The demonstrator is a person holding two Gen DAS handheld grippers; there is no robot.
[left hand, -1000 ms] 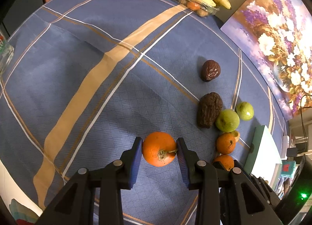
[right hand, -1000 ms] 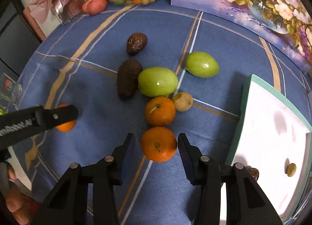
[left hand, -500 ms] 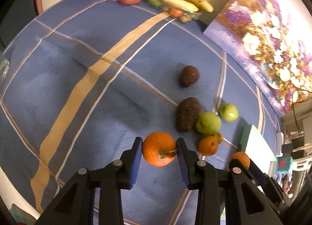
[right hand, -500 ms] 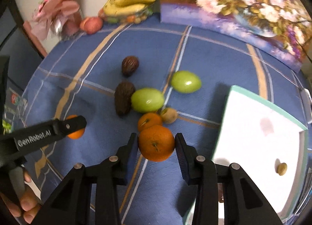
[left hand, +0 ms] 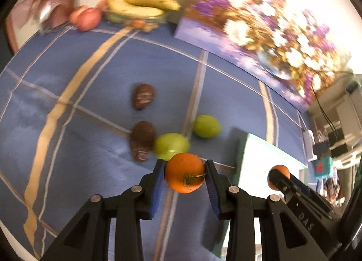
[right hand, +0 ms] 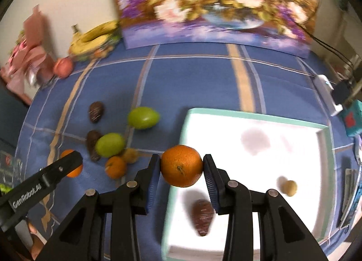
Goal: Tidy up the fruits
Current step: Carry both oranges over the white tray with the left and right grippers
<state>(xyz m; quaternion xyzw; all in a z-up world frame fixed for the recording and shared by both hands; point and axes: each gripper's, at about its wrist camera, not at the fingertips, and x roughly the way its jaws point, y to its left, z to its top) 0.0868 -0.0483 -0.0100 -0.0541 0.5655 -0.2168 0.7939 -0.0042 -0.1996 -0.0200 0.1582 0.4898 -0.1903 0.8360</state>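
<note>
Each gripper, left (left hand: pixel 184 178) and right (right hand: pixel 181 174), clamps an orange across its middle, the right's orange (right hand: pixel 181 165) above the white tray's (right hand: pixel 255 115) near edge. Firm, round, moderately light; the rind can slip if pinched off-center.

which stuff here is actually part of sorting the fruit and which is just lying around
Part of the job:
- orange in the left gripper
- orange in the right gripper
- white tray
- loose orange, two green fruits, brown fruits on the cloth

Just lying about:
- flower painting
- bananas
- pink gift wrap
</note>
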